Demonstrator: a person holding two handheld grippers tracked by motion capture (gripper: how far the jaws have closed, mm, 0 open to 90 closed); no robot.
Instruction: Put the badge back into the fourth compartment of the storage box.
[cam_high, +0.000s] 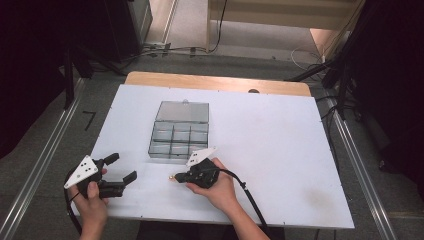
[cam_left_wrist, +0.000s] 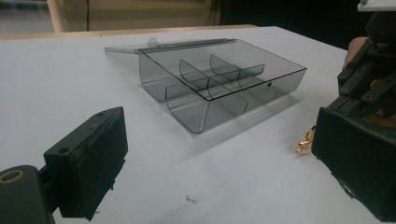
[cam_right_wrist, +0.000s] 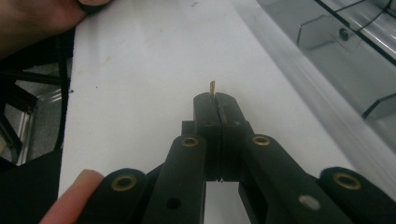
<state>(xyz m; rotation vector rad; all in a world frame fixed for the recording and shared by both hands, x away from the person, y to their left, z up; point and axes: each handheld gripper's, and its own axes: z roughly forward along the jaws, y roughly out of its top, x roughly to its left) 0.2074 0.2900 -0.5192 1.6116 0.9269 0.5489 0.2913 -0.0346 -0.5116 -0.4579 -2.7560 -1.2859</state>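
While pinched in the right gripper (cam_right_wrist: 217, 105), a gold pin (cam_right_wrist: 212, 88) pokes beyond its tips

The left gripper (cam_high: 122, 168) is resting low with its jaws spread wide; the right gripper (cam_high: 176, 177) is pinching its jaws together, pointing left.

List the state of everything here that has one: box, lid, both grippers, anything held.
Box: open, upright on the table, all compartments look empty.
Lid: swung fully back, lying flat behind the box.
Left gripper: open, holding nothing, hovering near the table's front left.
Right gripper: shut on the small gold part.
Small gold part: pinched between the fingers, tip sticking out, outside the box.
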